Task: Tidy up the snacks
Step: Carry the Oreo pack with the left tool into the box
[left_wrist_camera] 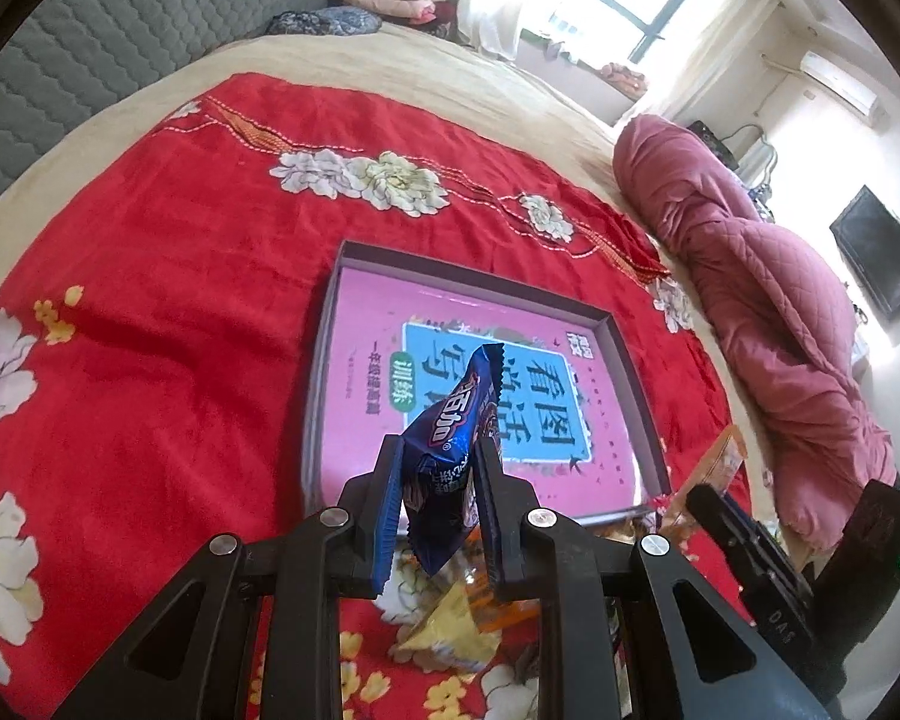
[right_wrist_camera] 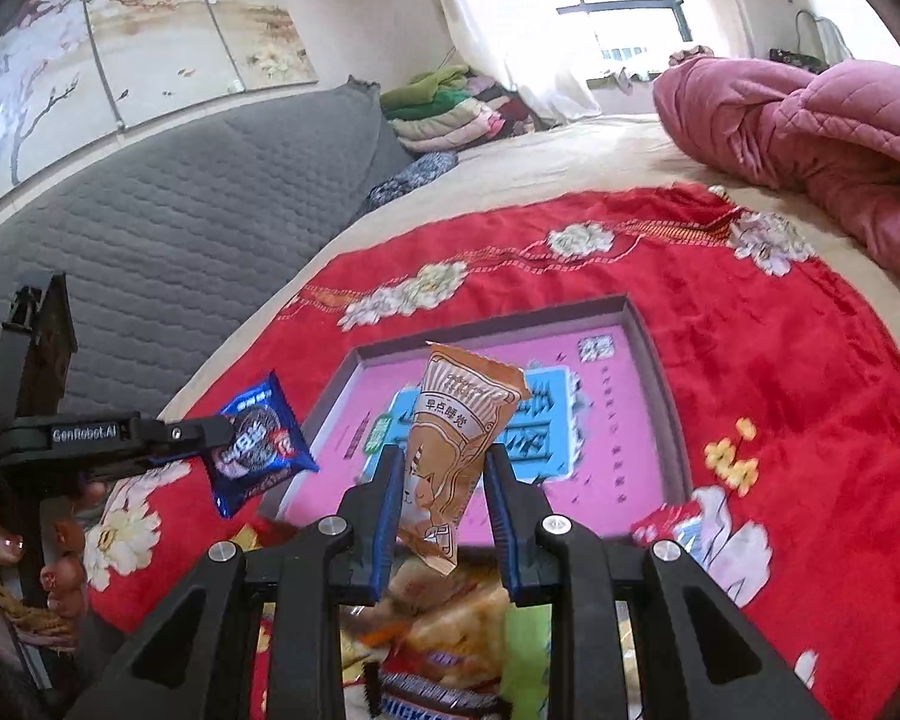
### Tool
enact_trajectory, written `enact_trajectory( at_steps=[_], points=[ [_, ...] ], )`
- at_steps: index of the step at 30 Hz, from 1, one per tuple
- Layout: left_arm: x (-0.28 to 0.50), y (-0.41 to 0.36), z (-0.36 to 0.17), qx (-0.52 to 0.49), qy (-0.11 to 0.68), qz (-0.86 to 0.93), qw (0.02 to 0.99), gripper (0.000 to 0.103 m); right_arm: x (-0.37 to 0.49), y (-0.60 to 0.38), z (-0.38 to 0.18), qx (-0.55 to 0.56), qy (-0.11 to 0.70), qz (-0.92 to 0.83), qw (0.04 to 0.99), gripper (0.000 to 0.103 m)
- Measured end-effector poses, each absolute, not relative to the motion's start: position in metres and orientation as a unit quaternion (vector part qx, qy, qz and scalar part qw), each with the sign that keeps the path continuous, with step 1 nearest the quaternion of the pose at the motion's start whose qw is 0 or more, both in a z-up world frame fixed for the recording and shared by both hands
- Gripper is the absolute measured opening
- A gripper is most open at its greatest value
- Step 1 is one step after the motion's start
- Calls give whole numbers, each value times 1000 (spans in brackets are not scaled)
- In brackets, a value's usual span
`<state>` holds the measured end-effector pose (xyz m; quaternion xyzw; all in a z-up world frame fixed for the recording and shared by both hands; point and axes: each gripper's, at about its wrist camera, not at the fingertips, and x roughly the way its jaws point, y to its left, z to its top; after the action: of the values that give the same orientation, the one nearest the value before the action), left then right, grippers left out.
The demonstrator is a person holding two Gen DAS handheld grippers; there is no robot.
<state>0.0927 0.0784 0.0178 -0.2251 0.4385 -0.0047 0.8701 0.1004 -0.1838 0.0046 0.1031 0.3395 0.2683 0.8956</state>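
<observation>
My left gripper is shut on a blue cookie packet and holds it in the air near the front edge of a shallow grey box with a pink book inside. The same packet shows in the right wrist view, left of the box. My right gripper is shut on an orange-brown snack packet, held upright above the box's near edge. A pile of loose snacks lies on the red cloth just below both grippers.
The box sits on a red flowered blanket on a bed. A pink quilt lies bunched at the right. A grey padded headboard and folded clothes are at the far side.
</observation>
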Motion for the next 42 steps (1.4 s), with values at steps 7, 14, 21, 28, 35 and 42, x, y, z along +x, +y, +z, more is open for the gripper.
enact_trajectory(
  at_steps=[7,14,21,28,35,42],
  points=[
    [109,73,12,-223,443,4,868,23,130,-195,5,128,338,248,899,28],
    [122,70,-3,-228,454,15,861,23,148,-203,-11,142,359,243,890,27],
    [134,67,-24,-234,468,22,852,23,159,-206,-26,128,373,221,892,28],
    [139,65,-34,-237,475,22,847,23,164,-209,-40,123,390,205,889,28],
    [140,66,-39,-240,479,24,844,23,166,-207,-51,105,411,191,885,28],
    [139,68,-46,-240,487,30,839,23,166,-209,-56,93,423,178,884,28]
  ],
)
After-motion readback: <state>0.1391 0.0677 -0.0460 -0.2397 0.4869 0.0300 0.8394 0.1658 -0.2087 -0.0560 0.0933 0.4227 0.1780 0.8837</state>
